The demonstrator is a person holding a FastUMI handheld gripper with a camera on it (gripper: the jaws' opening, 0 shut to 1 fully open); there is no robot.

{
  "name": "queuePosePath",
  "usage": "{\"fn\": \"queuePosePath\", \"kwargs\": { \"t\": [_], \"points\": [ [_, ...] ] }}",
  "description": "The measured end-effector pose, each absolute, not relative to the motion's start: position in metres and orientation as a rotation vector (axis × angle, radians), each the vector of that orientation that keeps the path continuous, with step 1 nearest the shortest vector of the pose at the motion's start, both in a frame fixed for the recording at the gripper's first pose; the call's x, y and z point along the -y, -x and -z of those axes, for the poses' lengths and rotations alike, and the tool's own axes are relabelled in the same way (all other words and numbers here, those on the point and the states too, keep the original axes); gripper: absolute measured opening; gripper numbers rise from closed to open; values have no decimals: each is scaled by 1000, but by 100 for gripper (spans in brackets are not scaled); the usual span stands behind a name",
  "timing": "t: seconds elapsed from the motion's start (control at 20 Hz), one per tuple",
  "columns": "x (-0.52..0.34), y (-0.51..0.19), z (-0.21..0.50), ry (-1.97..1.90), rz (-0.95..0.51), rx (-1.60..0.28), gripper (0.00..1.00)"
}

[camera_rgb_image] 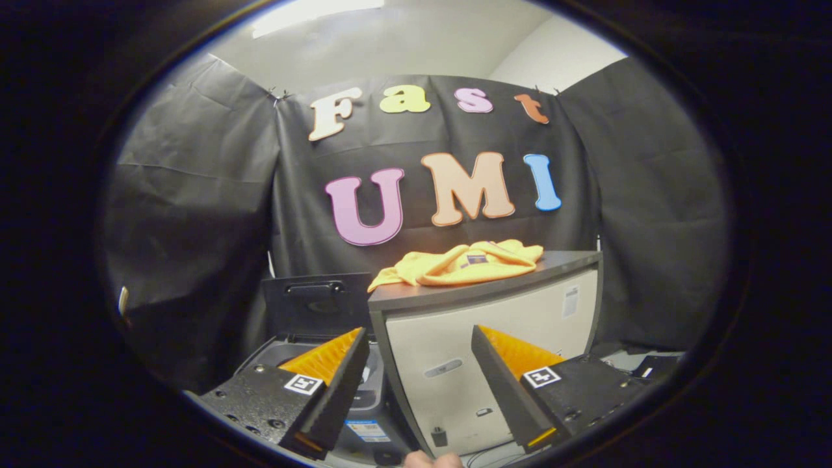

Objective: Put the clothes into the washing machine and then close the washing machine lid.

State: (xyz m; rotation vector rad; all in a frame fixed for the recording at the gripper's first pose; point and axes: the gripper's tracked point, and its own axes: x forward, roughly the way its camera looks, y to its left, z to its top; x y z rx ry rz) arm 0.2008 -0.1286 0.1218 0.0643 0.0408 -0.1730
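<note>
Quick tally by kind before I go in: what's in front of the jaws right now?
Yellow garments: 1, on the cabinet top
Cabinets: 1
Washing machines: 1, lid up
Grippers: 1, jaws open, holding nothing
Total: 4

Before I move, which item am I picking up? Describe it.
Find the pale cabinet beyond the open gripper. On its dark top lies the garment, crumpled. It is the one yellow soft thing here; the open washer sits lower, beside the cabinet.

Gripper (419, 364) fingers stood apart, empty; yellow clothes (461, 263) lay on cabinet (494, 325) beyond, washing machine (312, 338) lid raised
</note>
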Motion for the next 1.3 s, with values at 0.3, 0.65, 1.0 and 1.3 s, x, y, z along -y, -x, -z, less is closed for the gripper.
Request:
{"fn": "queuePosePath", "kwargs": {
  "t": [0.3,0.65,1.0,1.3],
  "points": [
    [131,-230,-130,-42,169,-39,96],
    [165,-277,-132,-14,227,-70,96],
    [203,-313,-147,-1,285,-111,96],
    [212,-347,-170,74,283,-136,96]
  ]
}}
